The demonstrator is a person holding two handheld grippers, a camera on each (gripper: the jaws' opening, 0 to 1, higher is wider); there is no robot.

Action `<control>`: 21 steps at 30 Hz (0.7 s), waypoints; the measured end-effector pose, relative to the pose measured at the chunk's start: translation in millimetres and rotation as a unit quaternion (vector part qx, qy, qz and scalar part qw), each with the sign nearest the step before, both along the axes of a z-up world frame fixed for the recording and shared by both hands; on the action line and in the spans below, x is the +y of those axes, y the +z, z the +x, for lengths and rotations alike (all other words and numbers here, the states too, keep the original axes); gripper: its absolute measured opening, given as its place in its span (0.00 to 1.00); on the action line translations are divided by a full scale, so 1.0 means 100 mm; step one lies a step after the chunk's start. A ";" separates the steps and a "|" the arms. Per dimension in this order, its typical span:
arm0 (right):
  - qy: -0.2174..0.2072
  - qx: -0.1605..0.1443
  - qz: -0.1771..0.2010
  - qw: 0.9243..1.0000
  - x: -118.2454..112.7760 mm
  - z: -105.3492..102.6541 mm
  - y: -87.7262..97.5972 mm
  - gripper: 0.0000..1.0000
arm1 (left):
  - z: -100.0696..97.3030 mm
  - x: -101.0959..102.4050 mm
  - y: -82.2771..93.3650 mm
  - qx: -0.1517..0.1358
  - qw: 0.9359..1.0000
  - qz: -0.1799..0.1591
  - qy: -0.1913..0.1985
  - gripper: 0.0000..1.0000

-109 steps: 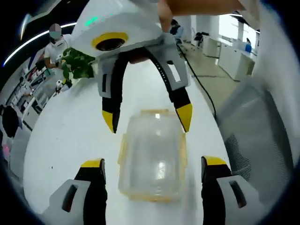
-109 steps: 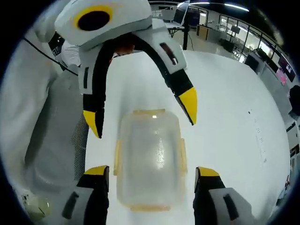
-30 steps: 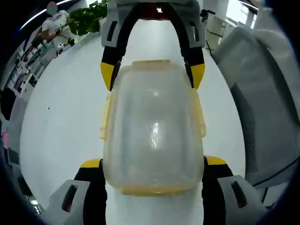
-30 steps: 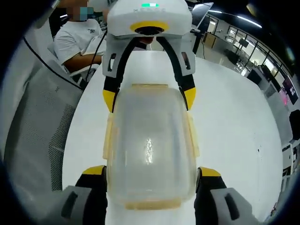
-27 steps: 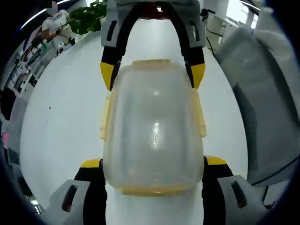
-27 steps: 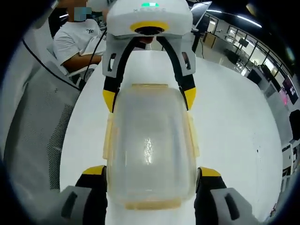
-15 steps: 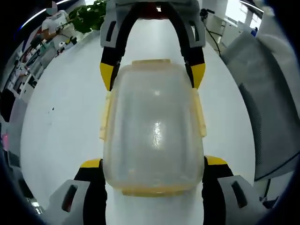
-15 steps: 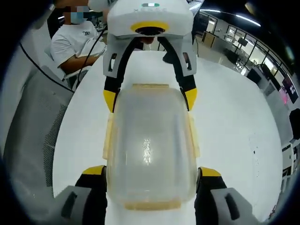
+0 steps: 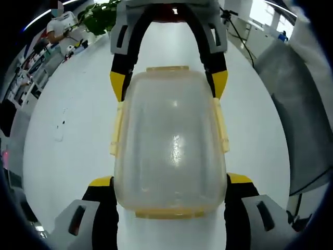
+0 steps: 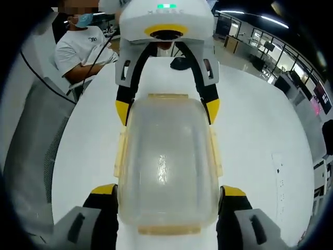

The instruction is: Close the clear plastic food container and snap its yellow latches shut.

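Left gripper (image 9: 169, 182): in the left gripper view its yellow-tipped jaws stand wide apart at the near end of the container, one tip at each corner; whether they press its sides I cannot tell.
Container (image 9: 169, 143): clear plastic, lid on, lying lengthwise on the white table (image 9: 67, 151) between the two grippers. In the right gripper view the same container (image 10: 166, 161) lies between that view's own jaws and the left gripper (image 10: 166, 112) opposite.
Yellow latches (image 9: 220, 125): one along each long side, one at each short end; the side ones lie close against the wall, but locked or not I cannot tell.
Right gripper (image 10: 167, 191): spread wide at its end of the container, tips beside the corners; grip uncertain. From the left gripper view, the right gripper (image 9: 169, 86) straddles the far end.
Person (image 10: 83, 44): seated beyond the table edge, white shirt.
Mesh chair (image 9: 304, 120): grey, beside the table.
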State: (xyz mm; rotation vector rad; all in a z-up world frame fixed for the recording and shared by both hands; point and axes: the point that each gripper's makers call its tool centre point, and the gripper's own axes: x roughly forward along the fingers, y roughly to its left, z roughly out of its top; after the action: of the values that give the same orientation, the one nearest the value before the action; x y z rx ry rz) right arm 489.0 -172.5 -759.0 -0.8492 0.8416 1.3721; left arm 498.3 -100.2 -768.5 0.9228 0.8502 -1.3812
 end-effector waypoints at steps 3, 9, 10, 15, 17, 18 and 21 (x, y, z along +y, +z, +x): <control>0.002 0.000 -0.001 1.000 0.00 0.00 0.00 0.78 | 0.00 0.00 0.00 0.000 1.000 -0.001 0.000 0.83; 0.000 -0.004 0.000 1.000 0.01 -0.01 0.00 0.78 | 0.00 0.00 0.01 0.000 1.000 -0.003 0.003 0.83; -0.001 -0.006 0.000 1.000 0.01 -0.01 0.00 0.78 | -0.01 0.00 0.01 0.001 1.000 -0.004 0.004 0.83; -0.002 -0.013 -0.003 1.000 0.00 -0.01 0.01 0.80 | -0.02 0.01 -0.01 -0.003 1.000 0.002 0.012 0.90; -0.008 -0.012 -0.006 1.000 0.00 -0.03 -0.01 0.90 | -0.02 0.00 0.01 -0.008 1.000 -0.003 0.018 0.99; -0.015 -0.004 -0.009 1.000 -0.01 -0.06 -0.02 0.99 | -0.02 -0.01 0.05 -0.013 1.000 -0.007 0.017 0.99; -0.024 -0.003 -0.003 1.000 0.00 -0.09 0.02 0.99 | 0.02 0.02 0.09 -0.020 0.999 -0.007 0.026 0.99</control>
State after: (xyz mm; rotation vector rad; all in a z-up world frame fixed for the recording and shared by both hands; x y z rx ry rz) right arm 479.6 -172.4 -756.6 -0.8323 0.8561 1.3241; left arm 500.7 -98.0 -759.6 0.9082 0.8269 -1.3175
